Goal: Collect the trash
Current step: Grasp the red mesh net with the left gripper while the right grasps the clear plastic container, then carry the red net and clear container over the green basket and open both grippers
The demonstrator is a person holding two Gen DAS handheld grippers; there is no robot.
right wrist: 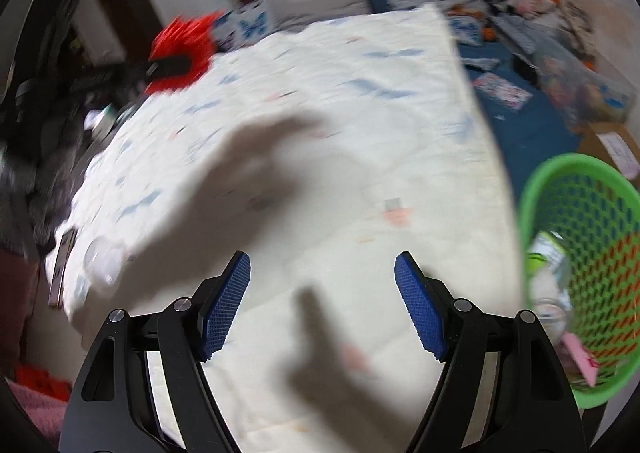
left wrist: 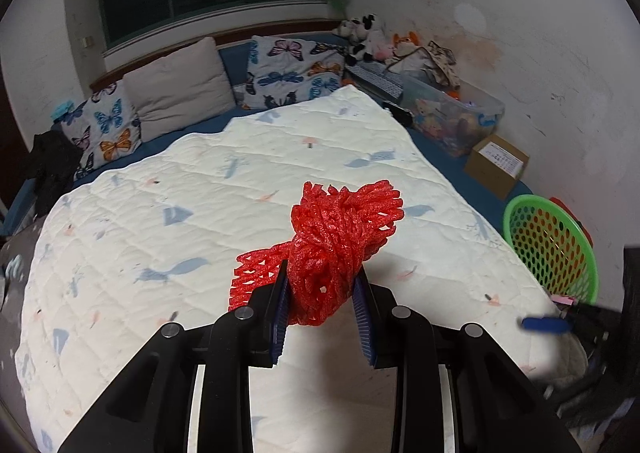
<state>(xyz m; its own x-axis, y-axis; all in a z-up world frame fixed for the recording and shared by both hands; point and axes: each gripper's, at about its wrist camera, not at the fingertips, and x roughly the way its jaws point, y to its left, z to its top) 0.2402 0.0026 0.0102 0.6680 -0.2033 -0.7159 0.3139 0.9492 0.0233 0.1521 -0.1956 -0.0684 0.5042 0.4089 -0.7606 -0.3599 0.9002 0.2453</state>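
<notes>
The left gripper [left wrist: 322, 285] has its fingers closed on a red foam fruit net [left wrist: 332, 249], which is lifted clear above the quilted bed cover [left wrist: 200, 213]. The green mesh basket [left wrist: 552, 245] stands off the bed's right edge, near the right gripper [right wrist: 322, 305], whose fingers are spread wide with nothing between them. The basket already holds some pieces, seemingly a pink slip and pale wrappers, so collection looks partly done; the net is not yet in it. No other trash is clear on the cover, though the right wrist view is blurred. The net is a bunched, knotted wad of soft foam lattice, squeezed narrow at the grip and flaring out above.
</notes>
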